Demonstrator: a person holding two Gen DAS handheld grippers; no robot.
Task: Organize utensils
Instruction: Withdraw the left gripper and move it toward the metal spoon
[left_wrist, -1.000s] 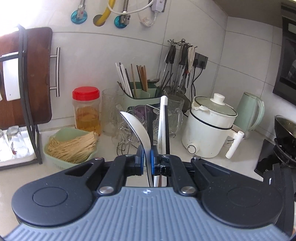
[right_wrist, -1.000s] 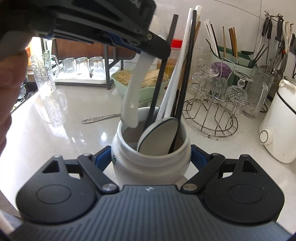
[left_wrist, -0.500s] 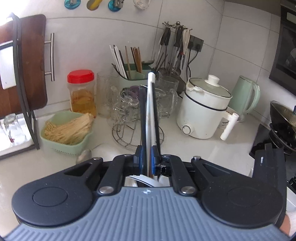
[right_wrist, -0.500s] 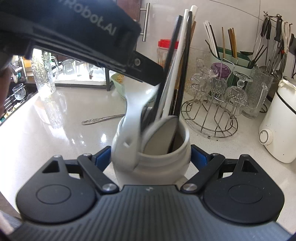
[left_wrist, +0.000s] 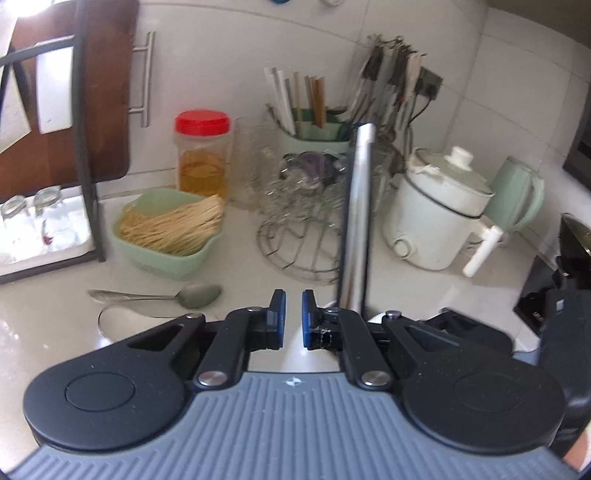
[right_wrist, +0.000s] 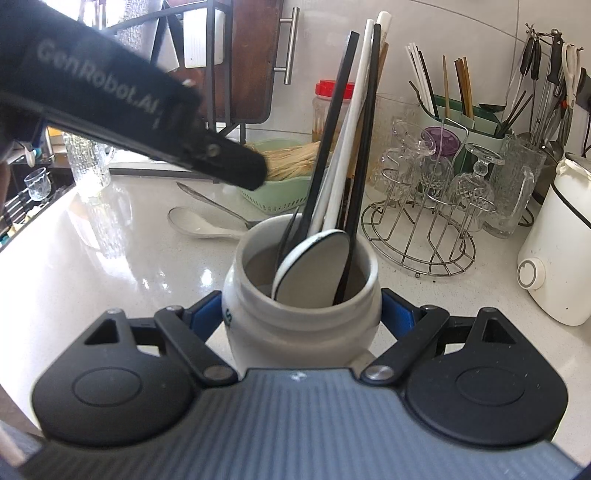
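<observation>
Up front in the left wrist view, the left gripper (left_wrist: 290, 319) shows a narrow gap between its blue pads, holding nothing; a metal spoon (left_wrist: 173, 295) and white spoon (left_wrist: 125, 319) lie on the counter (left_wrist: 55, 325) beyond – blur hides finer detail. Over in the right wrist view, the right gripper (right_wrist: 301, 317) clasps the white jar (right_wrist: 299, 325) of chopsticks (right_wrist: 364, 122) and a ladle (right_wrist: 314, 269)
</observation>
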